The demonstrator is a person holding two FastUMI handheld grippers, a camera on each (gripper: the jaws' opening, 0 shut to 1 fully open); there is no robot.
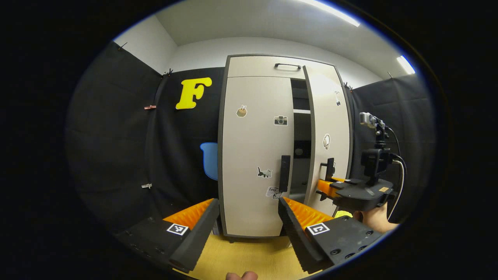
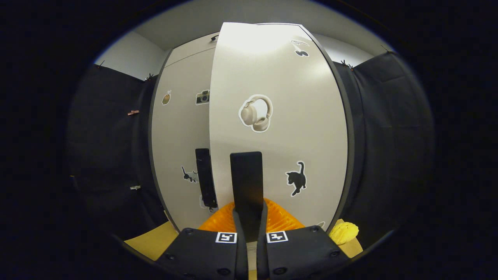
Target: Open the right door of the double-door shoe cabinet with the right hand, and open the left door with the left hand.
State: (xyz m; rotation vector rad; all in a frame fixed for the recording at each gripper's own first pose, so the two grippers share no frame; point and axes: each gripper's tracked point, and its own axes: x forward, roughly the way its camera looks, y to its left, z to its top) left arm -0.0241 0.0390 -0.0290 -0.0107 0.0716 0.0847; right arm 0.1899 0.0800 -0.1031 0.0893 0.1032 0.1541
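Observation:
The shoe cabinet's left door [image 1: 253,155] is closed, its black vertical handle [image 1: 285,173] just above and between my left gripper's [image 1: 249,202] open fingers, which hold nothing. The right door [image 1: 328,128] stands partly swung out, showing a dark gap with a shelf [image 1: 300,128]. In the left gripper view my right gripper [image 1: 325,186] sits at the right door's handle [image 1: 330,168]. In the right gripper view the right gripper [image 2: 249,212] is shut on that black handle [image 2: 246,179], with the right door [image 2: 280,85] close ahead and the left door [image 2: 179,136] and its handle [image 2: 205,177] behind it.
A hand [image 1: 375,219] holds the right gripper at the far right. A yellow object [image 2: 343,231] lies low beside the cabinet's right side. The wooden surface [image 1: 249,256] runs under the cabinet. A blue shape [image 1: 210,159] is left of the cabinet; a top handle [image 1: 288,65] sits above the doors.

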